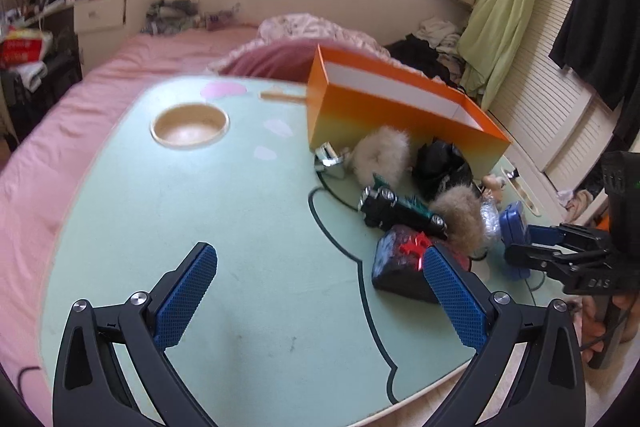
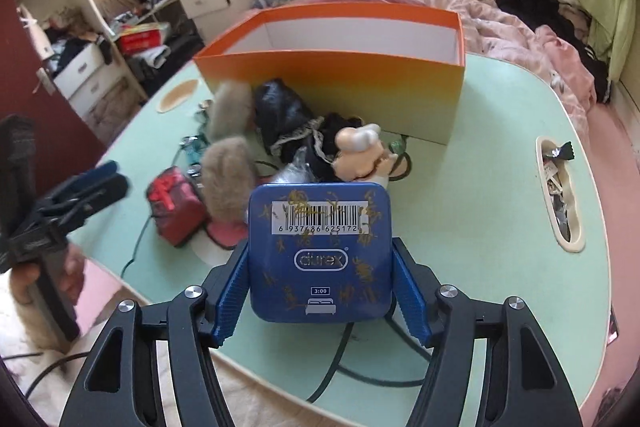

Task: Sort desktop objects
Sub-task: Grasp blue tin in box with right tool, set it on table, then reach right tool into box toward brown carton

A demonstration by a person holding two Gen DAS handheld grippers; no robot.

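My right gripper [image 2: 320, 259] is shut on a blue tin [image 2: 320, 251] and holds it above the near edge of the green table [image 2: 500, 187]; the tin also shows in the left wrist view [image 1: 514, 223]. My left gripper [image 1: 320, 267] is open and empty over the table's left half. An open orange box [image 2: 340, 83] stands at the back, also seen in the left wrist view [image 1: 384, 115]. In front of it lie a white fluffy ball [image 1: 382, 155], a brown fluffy ball [image 2: 228, 179], black cloth [image 2: 280, 115], a black and green toy car [image 1: 400, 211], a red and black pouch [image 1: 400, 267] and a cream figurine [image 2: 360, 151].
The table has a round cup recess [image 1: 190, 126] at the left and an oval slot [image 2: 558, 187] with small items at the right. A pink bed [image 1: 60, 131] surrounds the table. A dark cable [image 2: 332, 359] runs over the near edge.
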